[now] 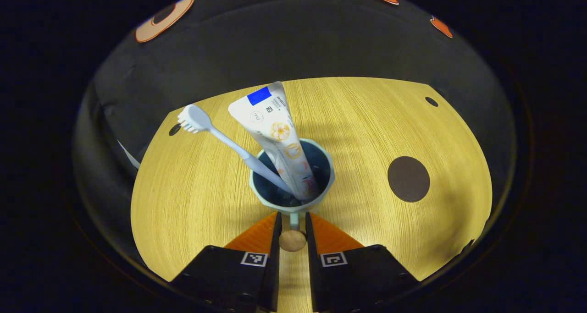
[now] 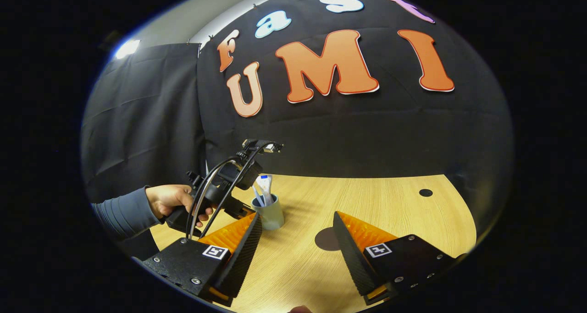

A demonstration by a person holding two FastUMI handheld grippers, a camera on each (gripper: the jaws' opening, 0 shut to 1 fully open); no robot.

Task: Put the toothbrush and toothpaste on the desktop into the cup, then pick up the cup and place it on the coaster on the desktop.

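Left gripper view: toothbrush [image 1: 220, 139] and toothpaste [image 1: 275, 134] already stand in your cup [image 1: 293, 203].
Left tool [image 1: 292, 221]: pinching the cup's handle.
Right tool [image 2: 298, 239]: wide, idle.
Left: lift to coaster [image 1: 408, 179] (right of cup, on desk [image 1: 367, 120]).

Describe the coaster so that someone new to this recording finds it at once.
Start at the light wooden desktop. At its middle stands the cup holding the toothbrush and toothpaste; the coaster lies apart, to the cup's right in the left gripper view. It is a flat, dark, bare round disc, far larger than the desktop's small dark holes.
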